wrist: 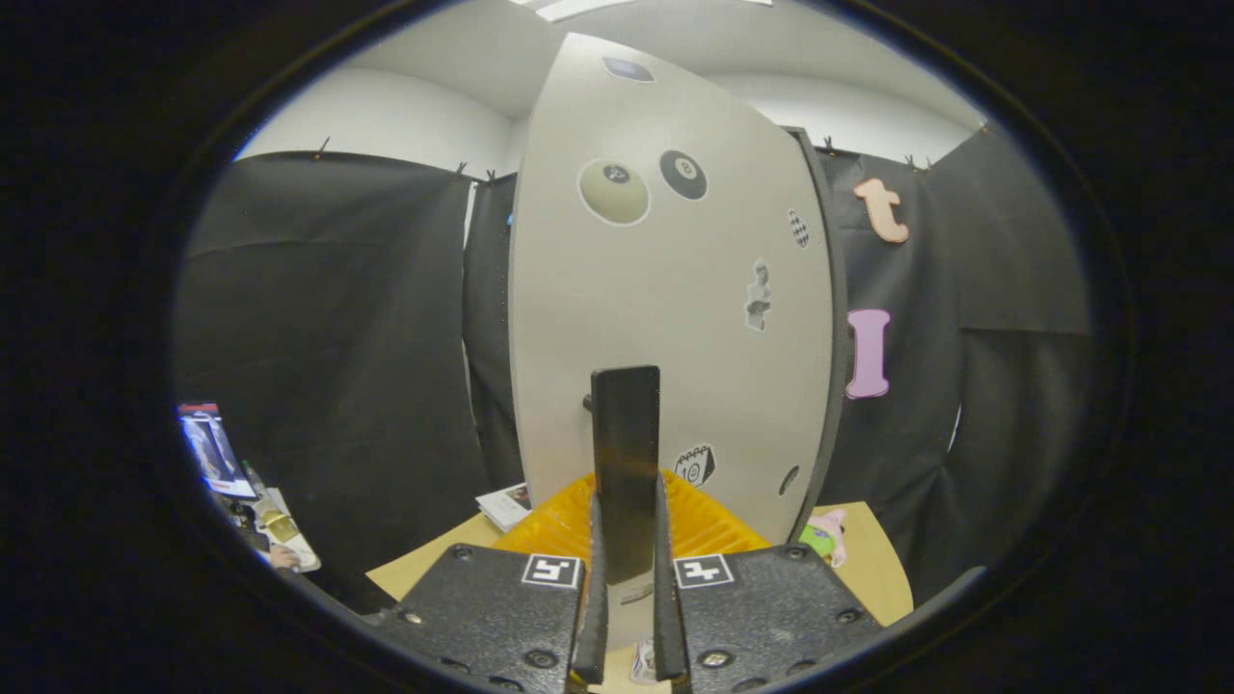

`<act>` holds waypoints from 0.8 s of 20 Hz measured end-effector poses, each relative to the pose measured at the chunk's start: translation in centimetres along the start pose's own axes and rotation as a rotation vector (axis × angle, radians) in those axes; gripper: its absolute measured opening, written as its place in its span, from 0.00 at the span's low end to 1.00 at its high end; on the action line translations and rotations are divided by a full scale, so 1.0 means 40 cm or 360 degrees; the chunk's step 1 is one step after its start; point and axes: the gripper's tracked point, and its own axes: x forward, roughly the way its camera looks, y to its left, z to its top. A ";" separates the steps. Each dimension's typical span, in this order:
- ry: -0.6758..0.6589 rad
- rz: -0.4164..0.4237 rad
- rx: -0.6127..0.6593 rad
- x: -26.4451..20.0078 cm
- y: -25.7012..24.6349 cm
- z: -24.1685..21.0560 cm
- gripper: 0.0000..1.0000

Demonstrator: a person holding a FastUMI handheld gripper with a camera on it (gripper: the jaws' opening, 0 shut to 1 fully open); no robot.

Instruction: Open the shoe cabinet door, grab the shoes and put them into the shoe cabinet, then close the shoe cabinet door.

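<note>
The shoe cabinet's pale door [675, 289], dotted with stickers, stands upright straight ahead of me, with a dark frame edge along its right side. A black vertical handle [627, 424] sticks out from the door's lower middle. My gripper [627, 549] is shut on this handle, one finger pressing on each side of it. A small pink and green item [825, 538], possibly a shoe, lies on the wooden table to the right of the door's foot. I cannot tell whether the door is ajar.
A yellow ribbed piece [709, 525] lies on the wooden table [877, 569] just below the door. A small booklet [506, 503] sits left of the door's foot. Black cloth walls close in on both sides. Some clutter [217, 453] shows far left.
</note>
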 end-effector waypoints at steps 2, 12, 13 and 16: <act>-0.0018 -0.0020 -0.0016 -0.036 -0.031 0.001 0.21; -0.0116 -0.0266 -0.0078 -0.188 -0.244 -0.008 0.14; -0.0121 -0.0326 -0.0095 -0.202 -0.269 -0.009 0.13; -0.0145 -0.0512 -0.0135 -0.229 -0.373 -0.011 0.08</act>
